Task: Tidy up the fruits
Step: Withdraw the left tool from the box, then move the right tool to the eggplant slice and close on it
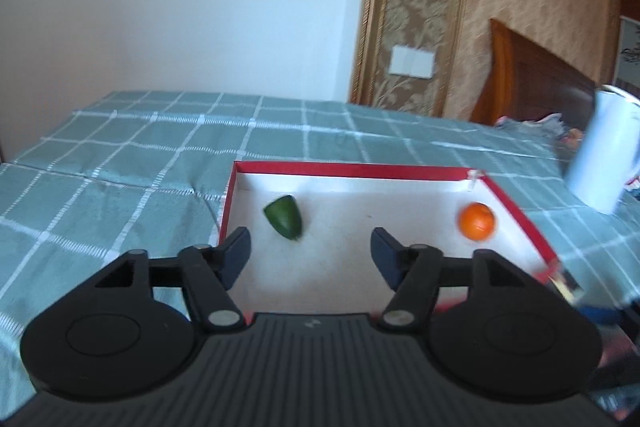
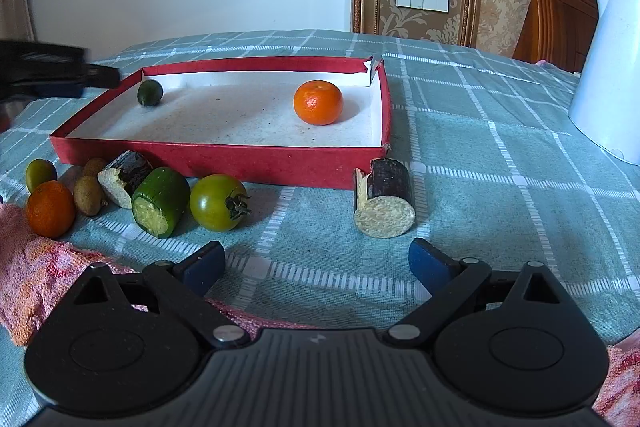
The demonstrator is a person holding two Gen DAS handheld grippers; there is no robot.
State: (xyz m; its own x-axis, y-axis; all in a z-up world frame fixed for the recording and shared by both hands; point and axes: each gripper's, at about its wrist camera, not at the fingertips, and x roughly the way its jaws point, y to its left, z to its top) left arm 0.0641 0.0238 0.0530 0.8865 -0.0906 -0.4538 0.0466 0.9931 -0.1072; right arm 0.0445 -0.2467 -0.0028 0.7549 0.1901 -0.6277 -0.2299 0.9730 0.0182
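Note:
A red box (image 2: pixel 240 157) with a white floor holds a dark green fruit (image 2: pixel 150 93) at its far left and an orange (image 2: pixel 318 102) at the right. My left gripper (image 1: pixel 310 257) is open and empty above the box (image 1: pixel 352 169), with the green fruit (image 1: pixel 285 217) ahead left and the orange (image 1: pixel 477 221) ahead right. My right gripper (image 2: pixel 316 263) is open and empty, low over the cloth in front of the box. Before it lie a green tomato (image 2: pixel 218 202), a green cane piece (image 2: pixel 160 201), two dark cane pieces (image 2: pixel 386 202), an orange (image 2: pixel 50 209), kiwis (image 2: pixel 88 195) and a small green fruit (image 2: pixel 40 174).
A white kettle (image 2: pixel 608 67) stands at the right on the teal checked tablecloth (image 2: pixel 500 155). A pink towel (image 2: pixel 36 279) lies at the left front. The left gripper shows as a dark blur (image 2: pixel 48 75) at the box's left. A wooden chair back (image 2: pixel 556 15) is behind.

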